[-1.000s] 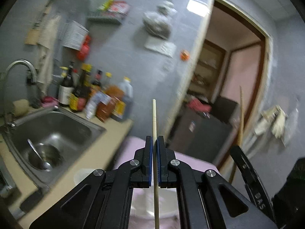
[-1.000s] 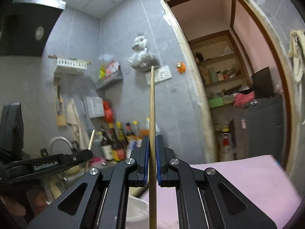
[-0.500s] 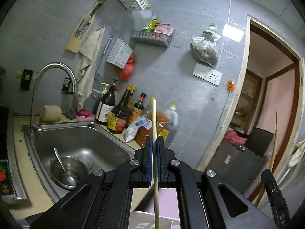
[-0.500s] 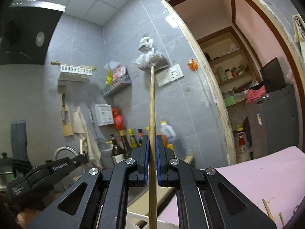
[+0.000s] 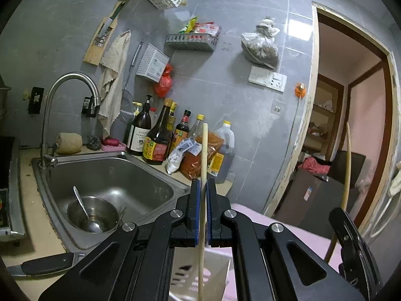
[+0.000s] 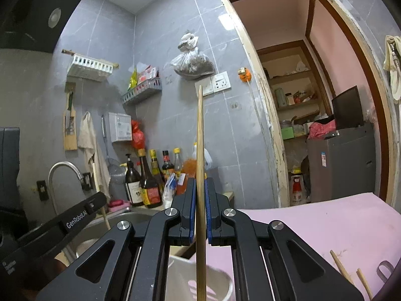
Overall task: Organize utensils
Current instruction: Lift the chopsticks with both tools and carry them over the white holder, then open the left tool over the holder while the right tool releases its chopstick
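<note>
In the left wrist view my left gripper (image 5: pixel 203 185) is shut on a pale wooden chopstick (image 5: pixel 204 150) that stands upright between the blue pads. Its lower end hangs over a white slotted utensil holder (image 5: pixel 200 278) on the pink table. In the right wrist view my right gripper (image 6: pixel 199 185) is shut on a darker, longer chopstick (image 6: pixel 199 130), also upright, above the same white holder (image 6: pixel 220 283). The left gripper's black body (image 6: pixel 75 219) shows at the left of that view. The right gripper's body (image 5: pixel 351 245) shows at the right of the left wrist view.
Loose chopsticks (image 6: pixel 342 267) and a metal handle (image 6: pixel 383 269) lie on the pink table (image 6: pixel 325 225). To the left are a steel sink (image 5: pixel 112 173) holding a bowl with a spoon (image 5: pixel 92 215), a faucet (image 5: pixel 72 82), sauce bottles (image 5: pixel 158 138) and a knife handle (image 5: pixel 45 267). An open doorway (image 6: pixel 313 100) is on the right.
Both grippers have sunk with their chopsticks still clamped. The left wrist view has swung toward the sink, and the white holder now shows below both grippers.
</note>
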The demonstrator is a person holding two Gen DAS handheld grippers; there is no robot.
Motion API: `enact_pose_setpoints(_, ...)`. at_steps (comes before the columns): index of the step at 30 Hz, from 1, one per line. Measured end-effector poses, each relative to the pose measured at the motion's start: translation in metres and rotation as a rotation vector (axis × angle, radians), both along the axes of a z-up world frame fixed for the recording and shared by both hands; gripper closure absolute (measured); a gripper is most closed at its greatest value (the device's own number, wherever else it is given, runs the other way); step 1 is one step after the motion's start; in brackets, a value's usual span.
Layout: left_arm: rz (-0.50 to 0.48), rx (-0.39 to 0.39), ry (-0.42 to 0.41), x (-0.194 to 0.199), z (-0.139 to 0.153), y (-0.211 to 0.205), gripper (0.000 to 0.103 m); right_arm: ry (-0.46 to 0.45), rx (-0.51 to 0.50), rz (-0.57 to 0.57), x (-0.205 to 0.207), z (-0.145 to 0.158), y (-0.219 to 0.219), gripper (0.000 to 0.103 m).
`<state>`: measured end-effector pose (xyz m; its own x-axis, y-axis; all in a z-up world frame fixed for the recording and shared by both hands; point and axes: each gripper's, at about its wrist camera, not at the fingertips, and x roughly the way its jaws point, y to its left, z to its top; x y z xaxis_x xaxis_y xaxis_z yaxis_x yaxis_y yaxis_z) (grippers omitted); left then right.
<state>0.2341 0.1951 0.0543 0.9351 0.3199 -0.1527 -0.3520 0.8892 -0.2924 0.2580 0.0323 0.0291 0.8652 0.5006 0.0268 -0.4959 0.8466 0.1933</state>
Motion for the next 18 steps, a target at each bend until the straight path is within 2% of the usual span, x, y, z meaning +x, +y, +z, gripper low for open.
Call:
enact_pose_setpoints(8,-0.057,-0.051,0.069,-0.003,-0.008,-0.001,0.097,0.031,-0.026,0.028,-0.002,-0.004,-0.004,0.097)
enact_pose_setpoints(9,-0.064,-0.058,0.076,-0.004,-0.008,-0.001,0.095,0.034,-0.026,0.031,-0.002,-0.004,-0.006,0.096)
enact_pose_setpoints(13,-0.090,-0.097,0.074,-0.012,-0.007,-0.001,0.074,0.047,-0.022,0.036,-0.004,-0.002,-0.013,0.095)
enact_pose_setpoints(15,-0.100,-0.107,0.061,-0.017,-0.004,-0.003,0.072,0.048,-0.020,0.026,-0.007,0.001,-0.018,0.090)
enact_pose_setpoints(17,-0.110,-0.105,0.055,-0.021,0.002,-0.006,0.069,0.056,-0.011,0.023,-0.009,0.006,-0.026,0.081)
enact_pose_setpoints(18,-0.121,-0.102,0.052,-0.023,0.005,-0.009,0.067,0.055,-0.009,0.019,-0.010,0.008,-0.030,0.080)
